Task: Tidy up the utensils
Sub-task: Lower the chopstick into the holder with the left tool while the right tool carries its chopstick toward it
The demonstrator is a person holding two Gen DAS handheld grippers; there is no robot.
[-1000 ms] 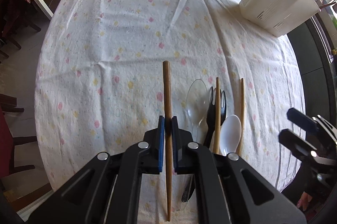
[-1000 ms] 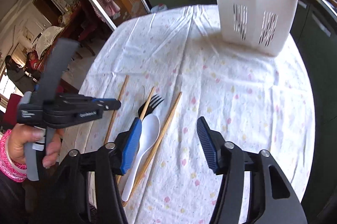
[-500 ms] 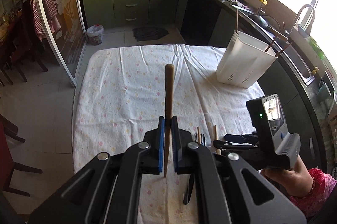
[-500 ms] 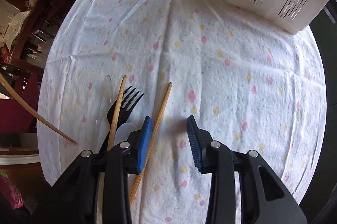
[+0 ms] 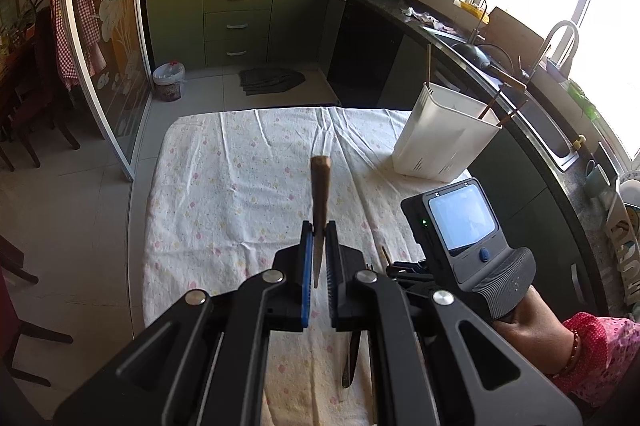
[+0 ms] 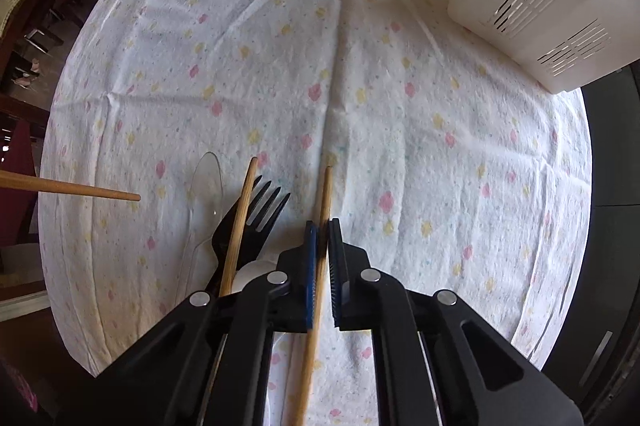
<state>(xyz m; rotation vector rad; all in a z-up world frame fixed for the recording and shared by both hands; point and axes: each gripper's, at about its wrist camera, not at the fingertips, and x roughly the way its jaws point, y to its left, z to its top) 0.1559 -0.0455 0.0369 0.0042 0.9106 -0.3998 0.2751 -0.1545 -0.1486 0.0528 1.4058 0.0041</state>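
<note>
- Chopstick [image 6: 322, 226] on the near part of the tabletop [image 6: 360, 85], now pinched between the pads of the right claw [image 6: 322, 238], which a second ago stood spread above it; not yet lifted, still flat on the cloth.
- Second chopstick [image 5: 320, 193] clamped in the left claw [image 5: 319, 246], pressed together on it; raised clear of the tabletop since a second ago, thick end pointing out over the middle.
- Means, as a judgement: one stick per hand, both ready to go to the white caddy [image 5: 440, 137] at the far right corner, where sticks already stand.
- Left behind near the front edge: third chopstick [image 6: 238, 226] lying across a black fork [image 6: 256, 222], a clear spoon [image 6: 206, 185] just beside, a white spoon mostly hidden under the claw.
- Surface: wrinkled white cloth with pink and yellow flecks.
- Room: green kitchen cabinets, hob with pans, sink under a bright window, tiled floor.
</note>
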